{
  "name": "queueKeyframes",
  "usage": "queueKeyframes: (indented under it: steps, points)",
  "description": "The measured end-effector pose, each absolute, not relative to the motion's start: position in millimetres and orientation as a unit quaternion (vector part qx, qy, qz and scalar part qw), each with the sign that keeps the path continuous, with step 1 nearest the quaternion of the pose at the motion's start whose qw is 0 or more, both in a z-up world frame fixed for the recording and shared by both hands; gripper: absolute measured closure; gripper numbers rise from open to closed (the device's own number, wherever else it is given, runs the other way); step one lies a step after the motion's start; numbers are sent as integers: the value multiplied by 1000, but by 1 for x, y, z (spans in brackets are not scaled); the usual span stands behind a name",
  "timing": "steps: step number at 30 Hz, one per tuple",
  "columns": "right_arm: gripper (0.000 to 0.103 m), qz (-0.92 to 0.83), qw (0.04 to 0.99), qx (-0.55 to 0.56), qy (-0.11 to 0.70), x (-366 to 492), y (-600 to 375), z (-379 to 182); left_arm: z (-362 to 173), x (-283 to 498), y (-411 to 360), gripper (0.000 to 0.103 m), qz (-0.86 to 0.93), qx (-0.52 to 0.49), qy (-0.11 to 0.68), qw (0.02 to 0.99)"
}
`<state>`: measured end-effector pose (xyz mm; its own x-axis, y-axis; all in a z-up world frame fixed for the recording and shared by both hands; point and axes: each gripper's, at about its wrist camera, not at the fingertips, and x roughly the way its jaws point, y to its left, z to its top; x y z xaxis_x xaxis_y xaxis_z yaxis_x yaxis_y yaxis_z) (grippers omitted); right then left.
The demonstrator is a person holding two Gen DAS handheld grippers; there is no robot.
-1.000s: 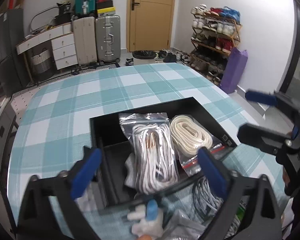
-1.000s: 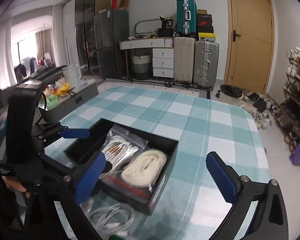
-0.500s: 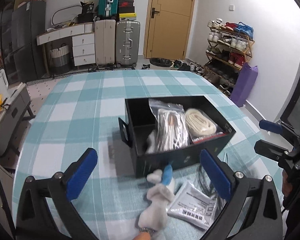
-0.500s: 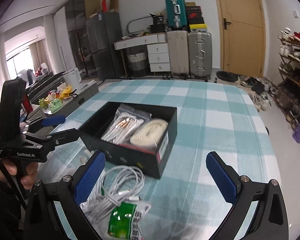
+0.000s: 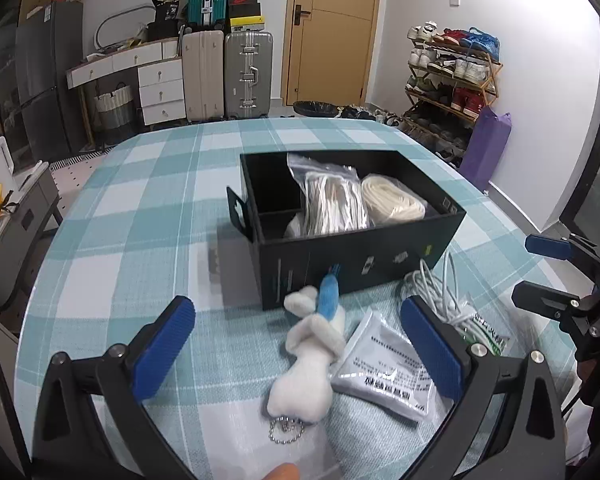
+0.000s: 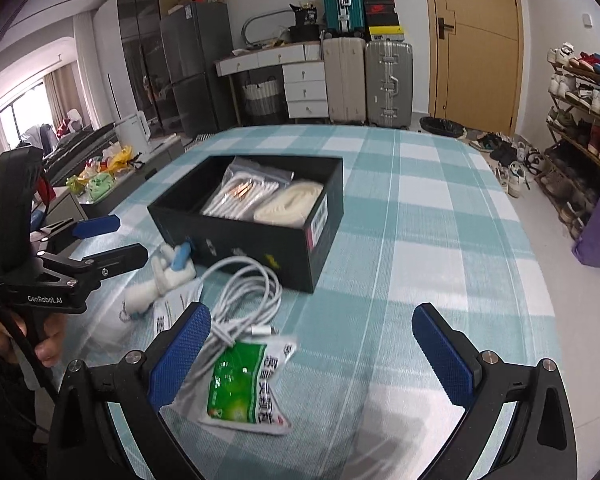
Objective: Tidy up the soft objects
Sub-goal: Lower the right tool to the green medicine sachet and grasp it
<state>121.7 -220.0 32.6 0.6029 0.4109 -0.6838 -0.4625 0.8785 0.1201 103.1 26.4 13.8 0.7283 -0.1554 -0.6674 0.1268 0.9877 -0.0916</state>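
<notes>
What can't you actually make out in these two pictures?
- Left wrist view: the near left part of the black box is hidden by its own front wall.
- Both views: print on the grey packet and the green packet is too small to read.
- Right wrist view: the white plush toy is blurred, partly behind the left gripper.

Even, soft indoor light on my feeds. Daylight enters through the window [image 6: 28,108] (far left, right wrist view), slightly blown out. Strong fisheye bending and dark vignette at corners. Box [image 6: 260,216] edges smear slightly; table [image 5: 140,208] shadows faint.
</notes>
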Motion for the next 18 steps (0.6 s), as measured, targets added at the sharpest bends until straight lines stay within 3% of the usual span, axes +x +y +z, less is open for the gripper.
queueKeyframes:
  steps: [18]
  points:
    - [1,243,874,-60,416,113,-214,4,-12,100,41,0,-57,-38,393,917]
